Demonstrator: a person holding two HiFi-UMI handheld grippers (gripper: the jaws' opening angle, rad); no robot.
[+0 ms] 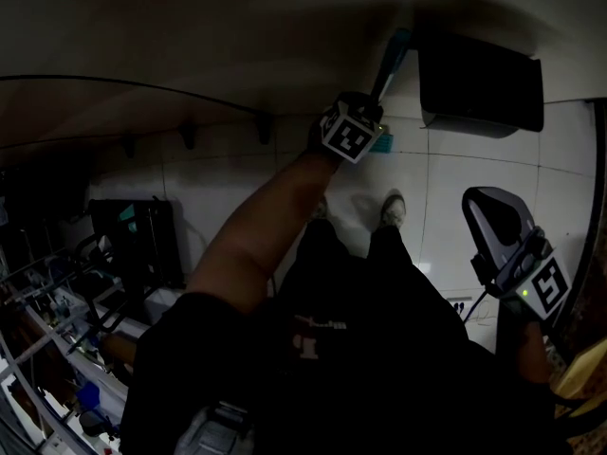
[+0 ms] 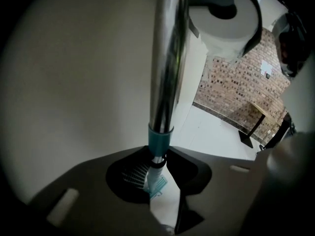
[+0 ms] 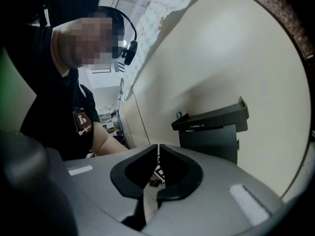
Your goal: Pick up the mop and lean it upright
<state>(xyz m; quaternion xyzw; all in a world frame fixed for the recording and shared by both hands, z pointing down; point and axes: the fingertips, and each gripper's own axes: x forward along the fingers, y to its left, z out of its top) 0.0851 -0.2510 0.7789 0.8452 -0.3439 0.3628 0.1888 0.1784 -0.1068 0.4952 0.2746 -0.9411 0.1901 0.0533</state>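
The mop has a shiny metal pole [image 2: 166, 58] with a teal collar [image 2: 160, 137]; its teal head [image 2: 157, 185] shows far below on the white floor. The pole stands nearly upright close to the cream wall. My left gripper [image 2: 159, 156] is shut on the pole just under the collar. In the head view the left gripper [image 1: 375, 102] is stretched forward around the mop's teal handle [image 1: 395, 50]. My right gripper [image 1: 493, 221] hangs at the right, away from the mop; in its own view the right gripper [image 3: 158, 146] has its jaws together with nothing between them.
A black wall-mounted box [image 1: 479, 79] sits just right of the mop. A paper roll dispenser [image 2: 229, 14], a brick wall [image 2: 241, 87] and a small table [image 2: 258, 114] lie to the right. Cluttered shelves and a black crate [image 1: 137, 240] stand at the left. The person's shoes [image 1: 393, 210] are on the tiled floor.
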